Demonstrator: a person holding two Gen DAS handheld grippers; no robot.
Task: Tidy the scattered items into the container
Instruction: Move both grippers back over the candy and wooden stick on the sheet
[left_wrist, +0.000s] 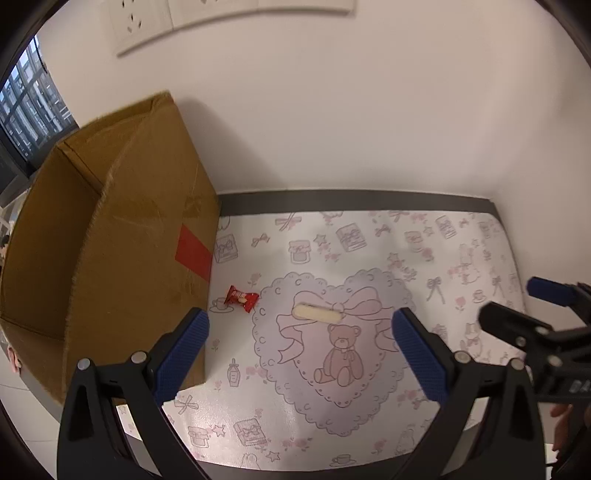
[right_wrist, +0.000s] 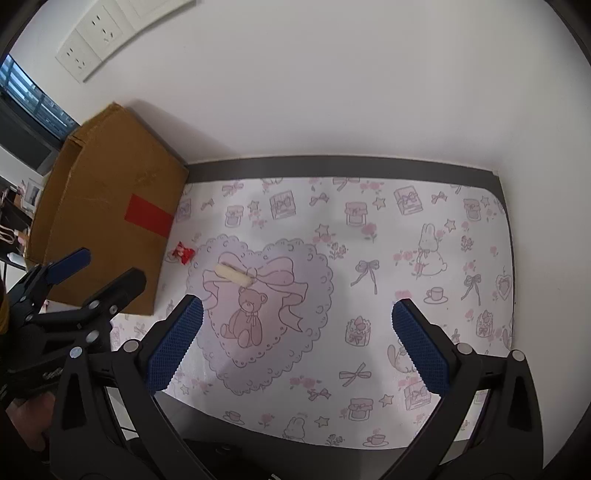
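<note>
Two snacks (left_wrist: 241, 297) (left_wrist: 317, 313), beyond hand-held gripper (left_wrist: 301, 325)

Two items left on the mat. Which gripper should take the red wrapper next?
Probably left. The left gripper is open, with the red wrapper just ahead and the cardboard box beside it. The right gripper, also open, sits farther right.

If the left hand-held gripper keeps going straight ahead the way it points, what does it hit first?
Probably the cream-coloured stick on the patterned mat; it lies ahead of the open left hand-held gripper, between the fingers' lines. Depth is uncertain.
</note>
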